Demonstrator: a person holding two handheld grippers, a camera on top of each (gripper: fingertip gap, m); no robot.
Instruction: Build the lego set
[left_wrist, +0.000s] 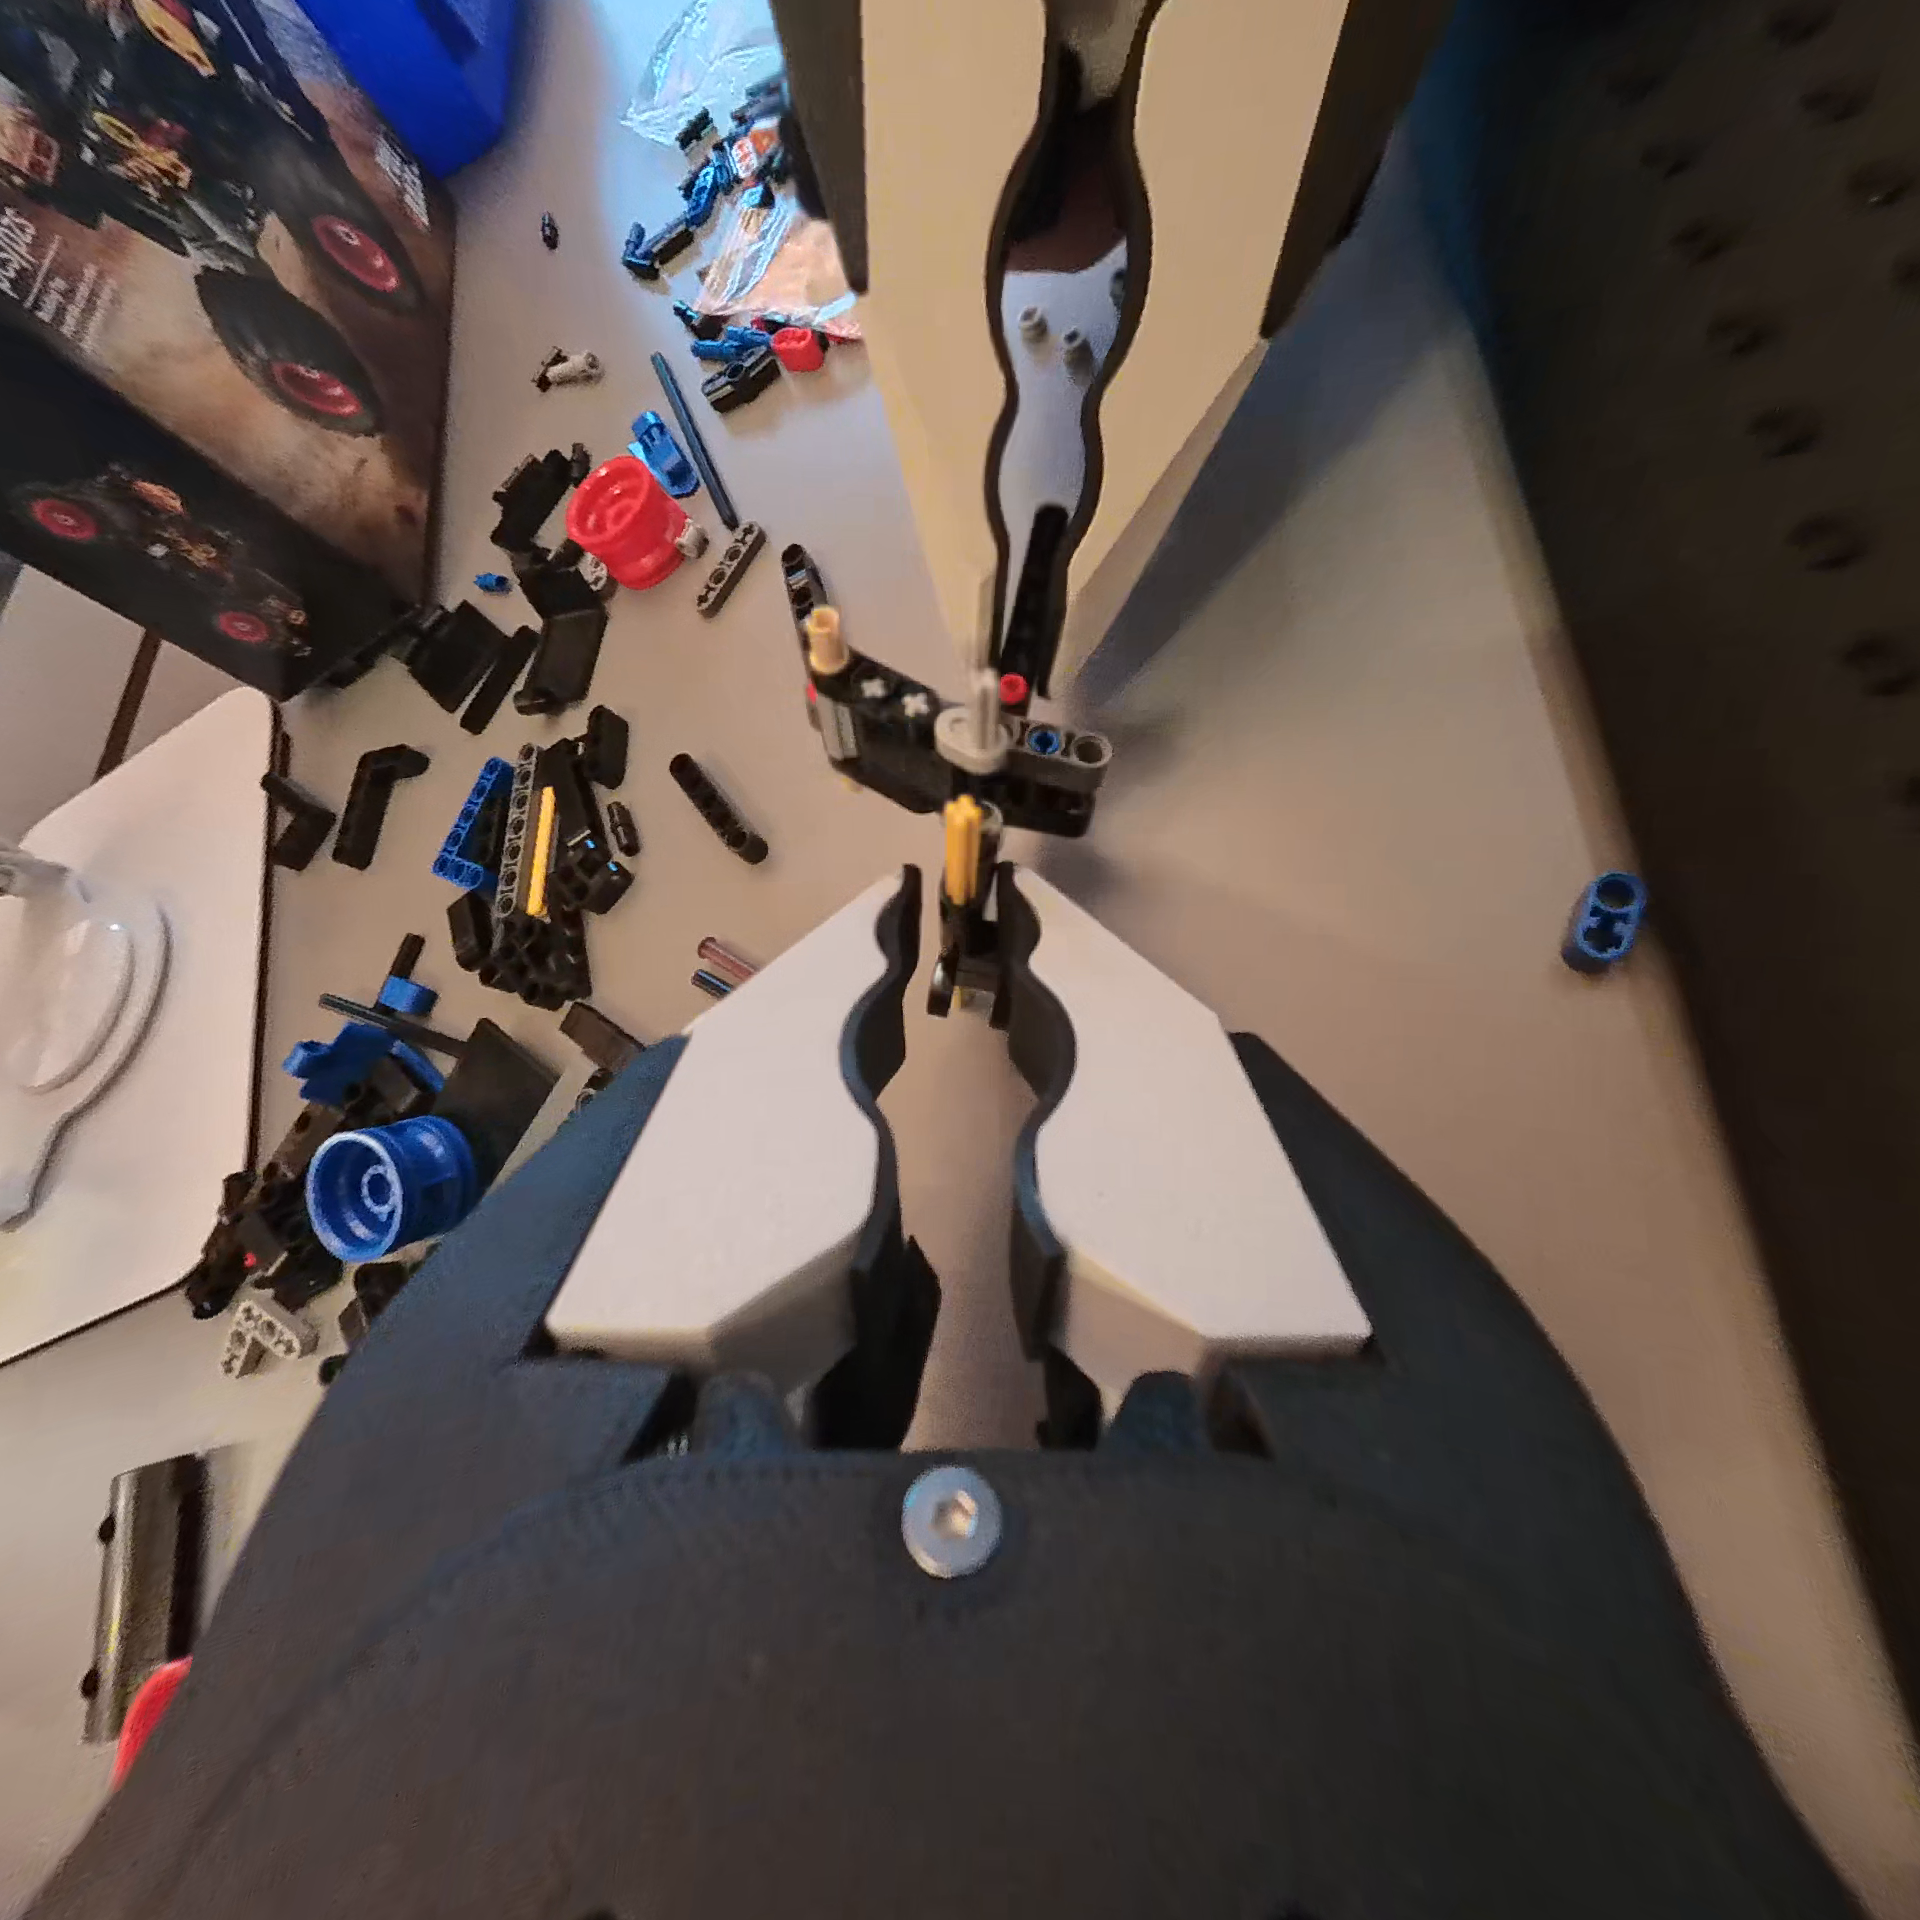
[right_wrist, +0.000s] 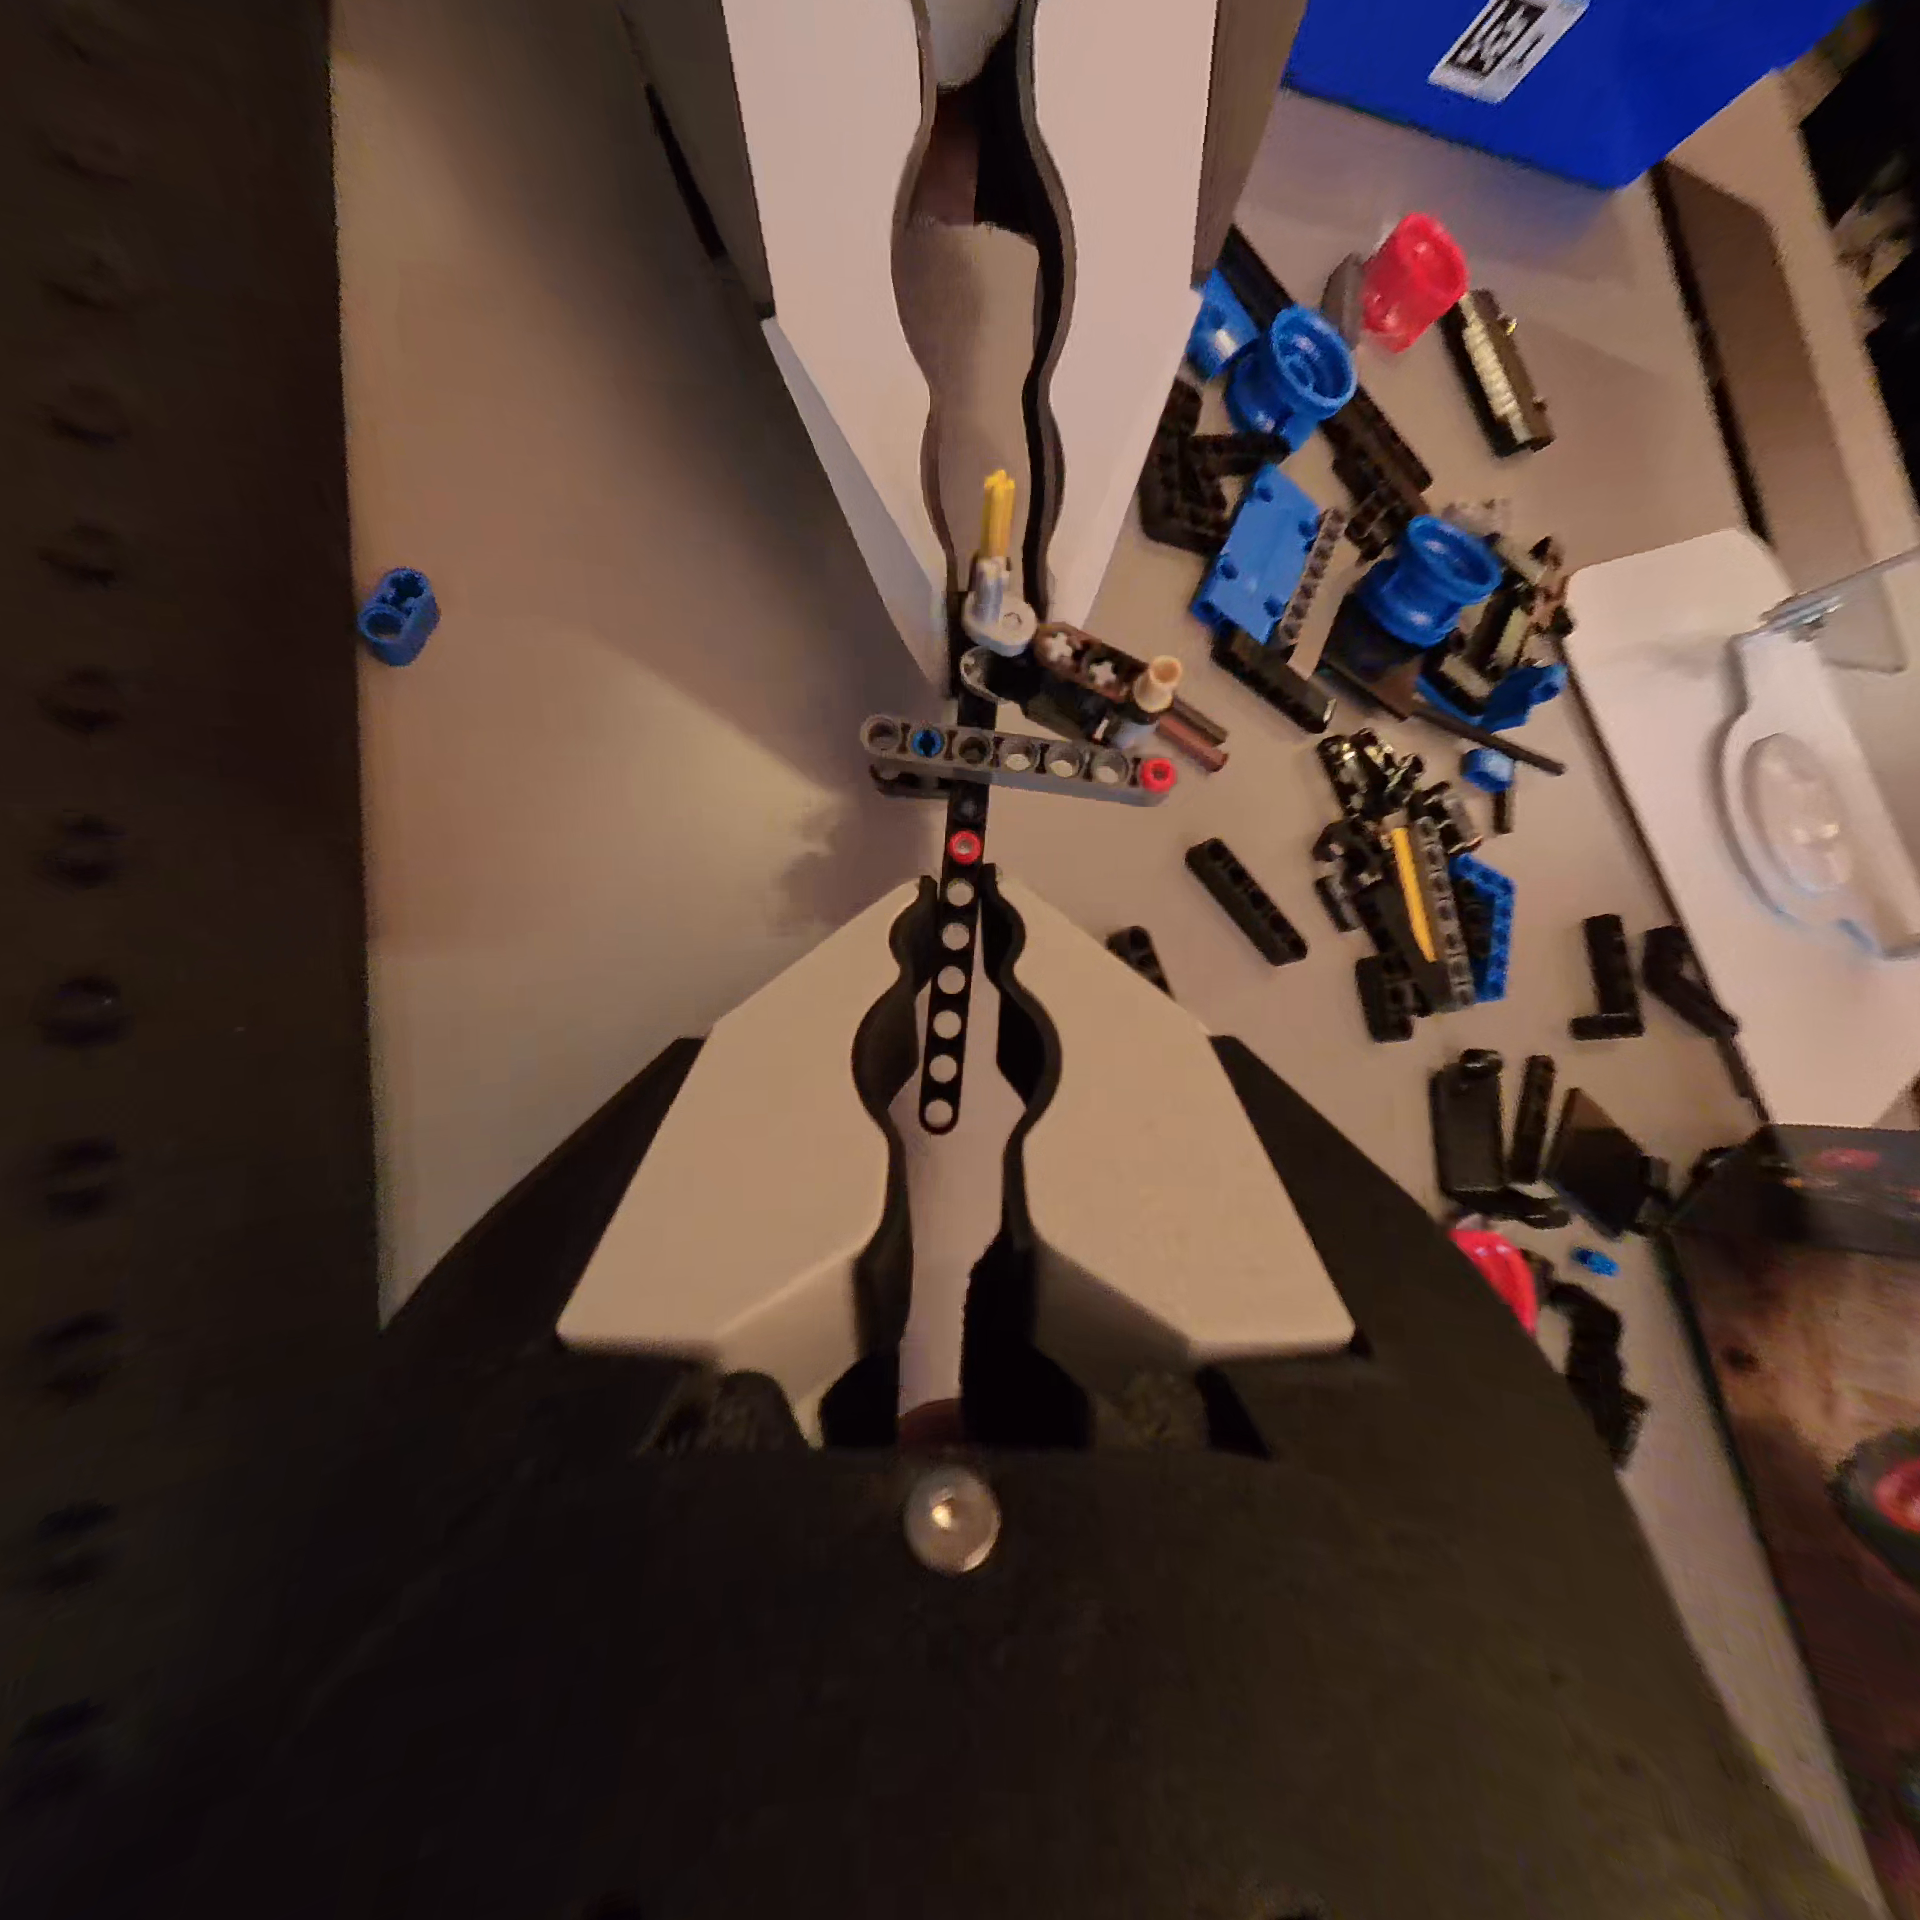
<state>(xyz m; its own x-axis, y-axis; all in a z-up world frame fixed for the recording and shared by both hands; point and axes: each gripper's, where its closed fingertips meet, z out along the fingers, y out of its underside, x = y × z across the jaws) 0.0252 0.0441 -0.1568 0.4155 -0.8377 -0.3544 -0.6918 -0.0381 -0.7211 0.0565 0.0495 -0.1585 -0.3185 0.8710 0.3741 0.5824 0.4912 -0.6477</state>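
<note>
A small Lego assembly (left_wrist: 966, 753) of black and grey beams hangs above the table between both grippers. In the right wrist view its grey cross beam (right_wrist: 1018, 767) carries a red pin and a blue pin. My left gripper (left_wrist: 961, 896) is shut on the end with the yellow axle (left_wrist: 958, 847) and a small black piece. My right gripper (right_wrist: 956, 894) is shut on the assembly's long black holed beam (right_wrist: 951, 997). The two grippers face each other tip to tip: the right gripper (left_wrist: 1023, 665) shows from above, the left gripper (right_wrist: 997, 608) likewise, around the yellow axle (right_wrist: 997, 514).
Loose black and blue parts lie on the table, with a red wheel hub (left_wrist: 623, 520) and a blue wheel hub (left_wrist: 379, 1195). The set's box (left_wrist: 208, 364) and a blue bin (right_wrist: 1558, 62) stand beyond. A small blue connector (left_wrist: 1605, 920) lies alone near a dark perforated panel (left_wrist: 1714, 520). Tip to tip, the grippers are about 4 cm apart. The small blue connector (left_wrist: 1605, 920) is about 10 cm from both grippers' fingertips. My right wrist view (right_wrist: 394, 590) looks at it from another angle.
</note>
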